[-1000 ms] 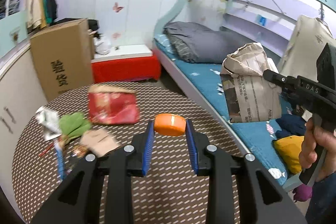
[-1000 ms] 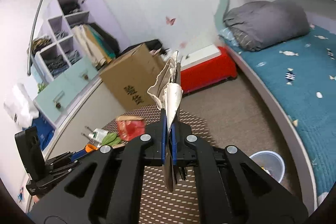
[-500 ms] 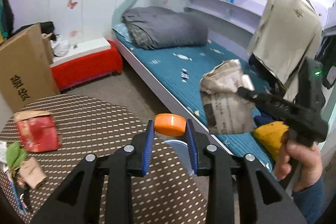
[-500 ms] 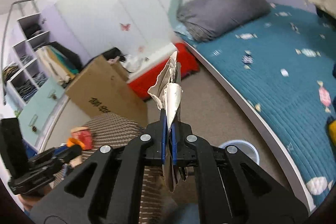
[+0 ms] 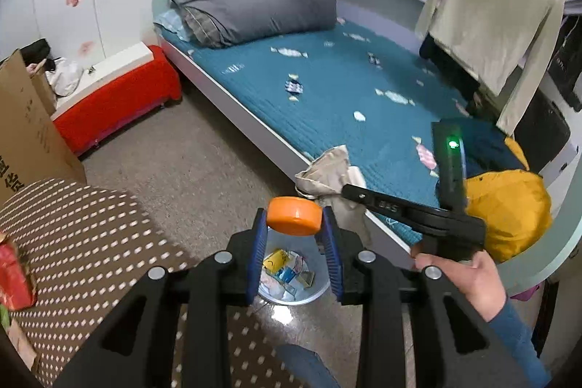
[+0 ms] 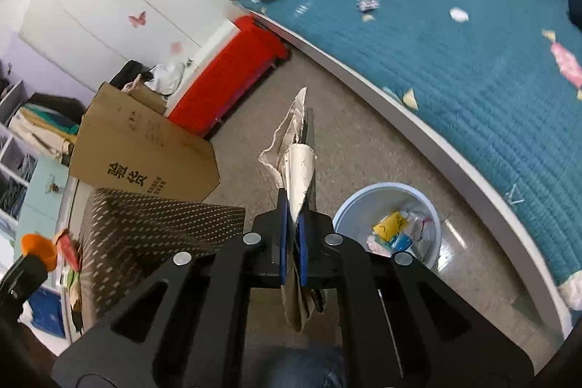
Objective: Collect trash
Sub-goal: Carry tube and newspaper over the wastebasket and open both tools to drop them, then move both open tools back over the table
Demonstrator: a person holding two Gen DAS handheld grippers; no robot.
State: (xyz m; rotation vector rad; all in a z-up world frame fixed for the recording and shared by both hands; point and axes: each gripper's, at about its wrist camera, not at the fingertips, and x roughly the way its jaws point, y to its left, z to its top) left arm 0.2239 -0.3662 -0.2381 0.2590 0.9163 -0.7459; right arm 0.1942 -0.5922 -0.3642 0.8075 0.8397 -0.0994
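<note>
My left gripper [image 5: 294, 219] is shut on an orange round cap [image 5: 294, 214], held above the pale blue bin [image 5: 291, 301] on the floor. The bin [image 6: 345, 210] holds several scraps. My right gripper [image 6: 293, 206] pinches a crumpled beige newspaper [image 6: 296, 166] between its blue pads, left of the bin and above the floor; its jaws are opening. The left wrist view shows that gripper [image 5: 351, 192] with the newspaper [image 5: 327, 171] hanging by the bed edge, a hand on its handle. At the far left of the right wrist view is the orange cap [image 6: 38, 248].
A round table with a brown dotted cloth [image 5: 91, 235] carries a red packet [image 5: 14, 279] and other scraps. A cardboard box [image 6: 145, 155] and a red bench [image 5: 116, 104] stand behind it. The blue bed [image 5: 345, 90] runs along the right, with a yellow garment [image 5: 509, 210].
Both grippers swung right, away from the table, and sank toward the bin. The newspaper came down from high over the bed to near the floor. The cap stayed gripped.
</note>
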